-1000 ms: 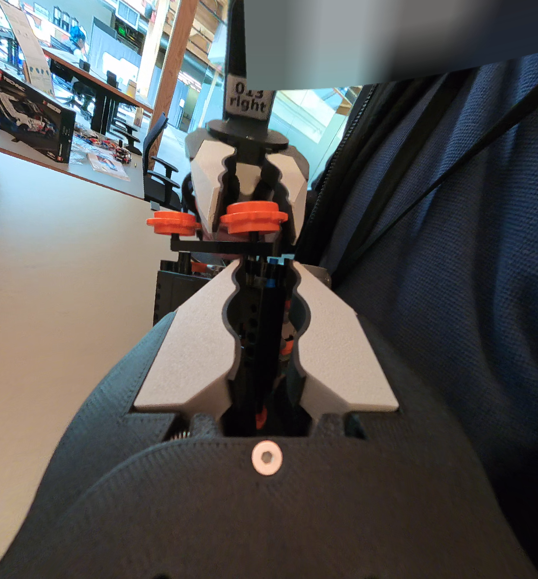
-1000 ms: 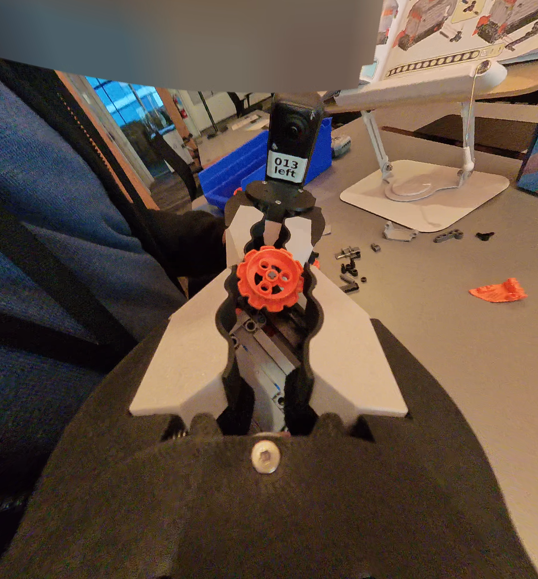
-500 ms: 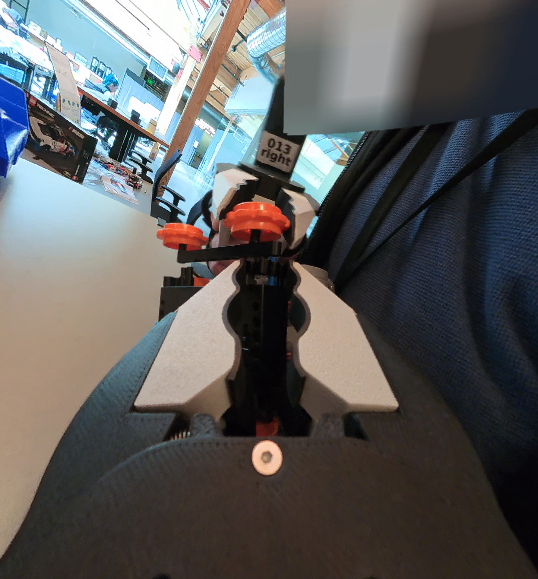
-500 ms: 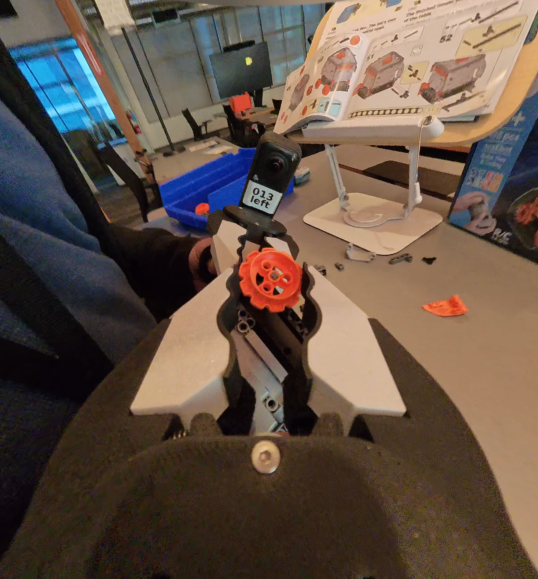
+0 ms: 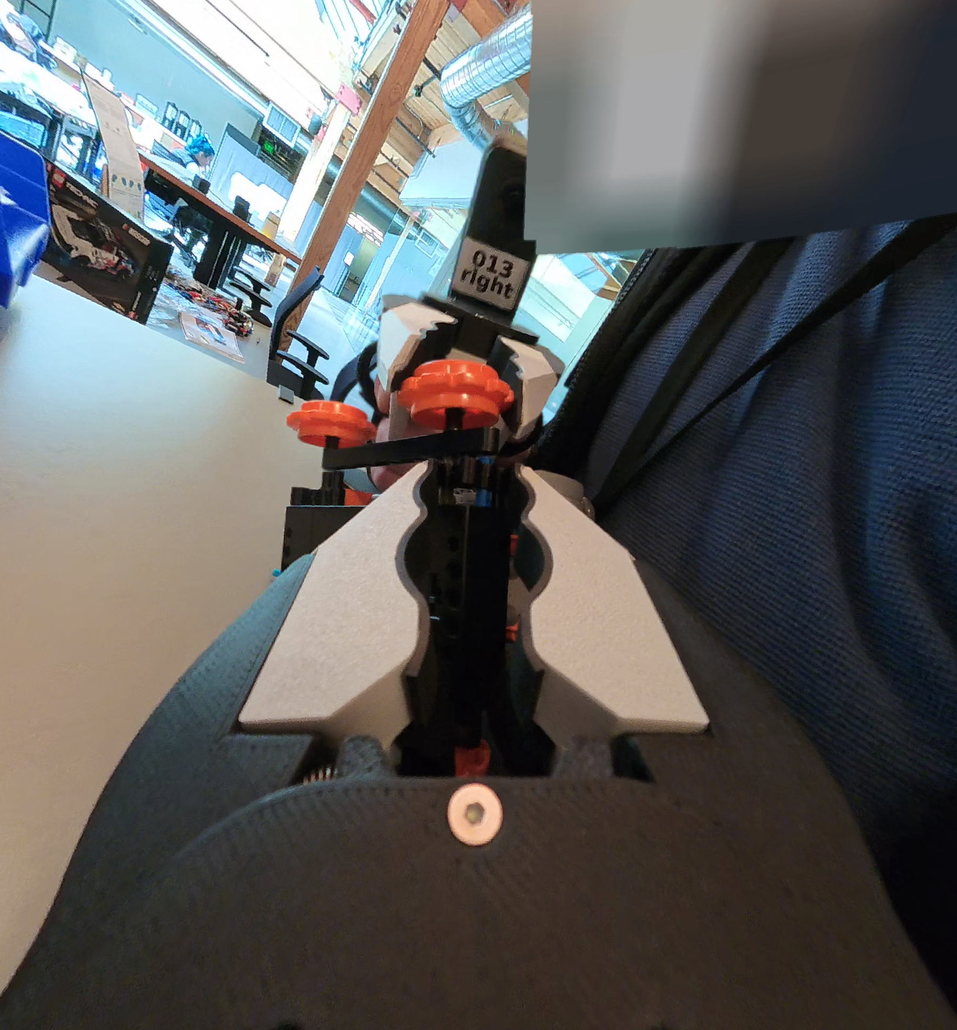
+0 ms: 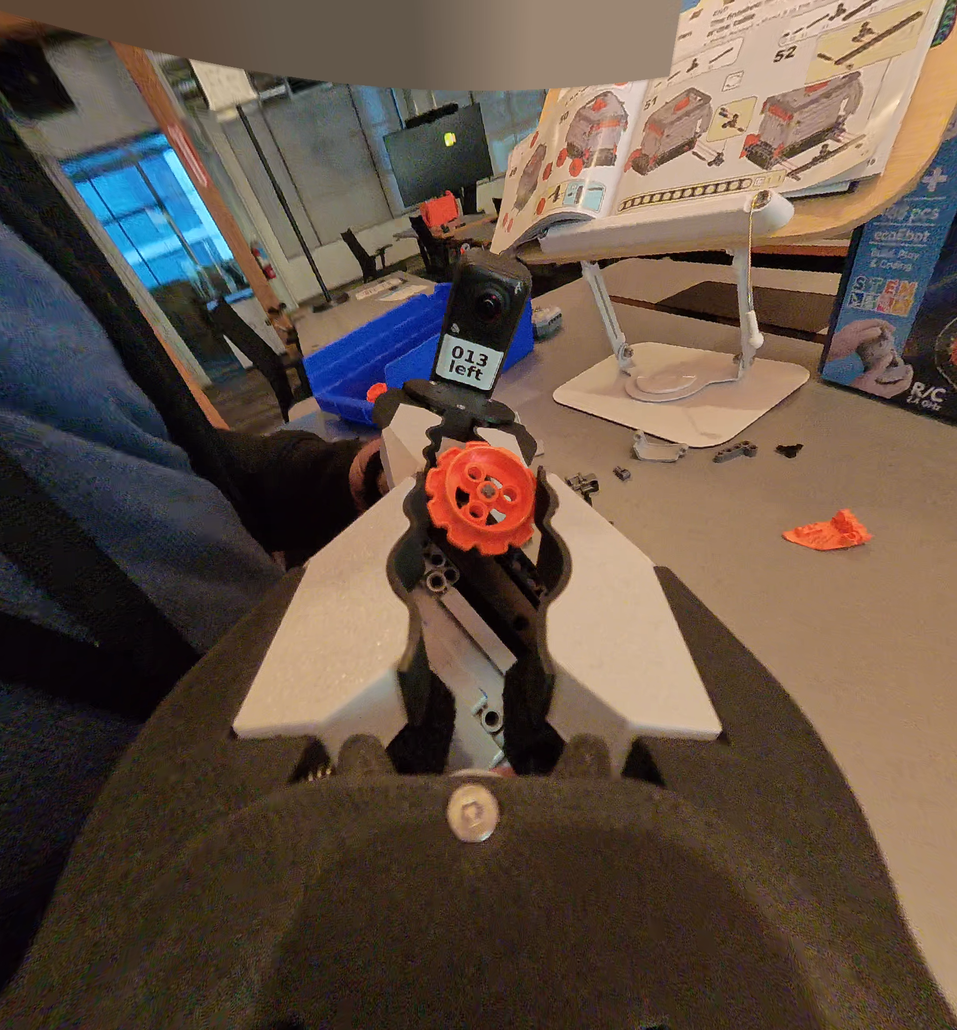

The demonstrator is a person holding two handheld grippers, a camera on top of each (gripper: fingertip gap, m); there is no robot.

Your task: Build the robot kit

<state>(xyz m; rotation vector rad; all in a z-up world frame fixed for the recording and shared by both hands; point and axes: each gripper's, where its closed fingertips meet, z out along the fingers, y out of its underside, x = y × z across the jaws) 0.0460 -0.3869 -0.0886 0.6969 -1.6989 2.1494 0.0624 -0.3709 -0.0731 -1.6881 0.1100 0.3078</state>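
Note:
Both grippers hold one brick-built model between them, above the table and close to a person's body. My left gripper (image 5: 473, 479) is shut on the model's black beam frame (image 5: 465, 585). Two orange toothed wheels (image 5: 454, 393) (image 5: 328, 421) stand on a black cross beam just past its fingertips. My right gripper (image 6: 479, 501) is shut on the model's grey and black beams (image 6: 465, 613), with an orange wheel (image 6: 479, 499) between its tips. The grippers face each other: the right one shows in the left wrist view (image 5: 468, 356), the left one in the right wrist view (image 6: 459, 432).
A person's blue garment (image 5: 799, 501) fills one side. On the grey table (image 6: 799, 641) are a white book stand (image 6: 682, 384) with an open instruction booklet (image 6: 688, 128), a blue bin (image 6: 376, 356), a blue box (image 6: 911, 290), loose small parts (image 6: 732, 451) and an orange scrap (image 6: 824, 532). The tips of both grippers are at nearly the same place.
Both grippers have tilted upward with the model, so more of the room and booklet shows. The model has turned slightly in the right wrist view. Both grips stay shut.

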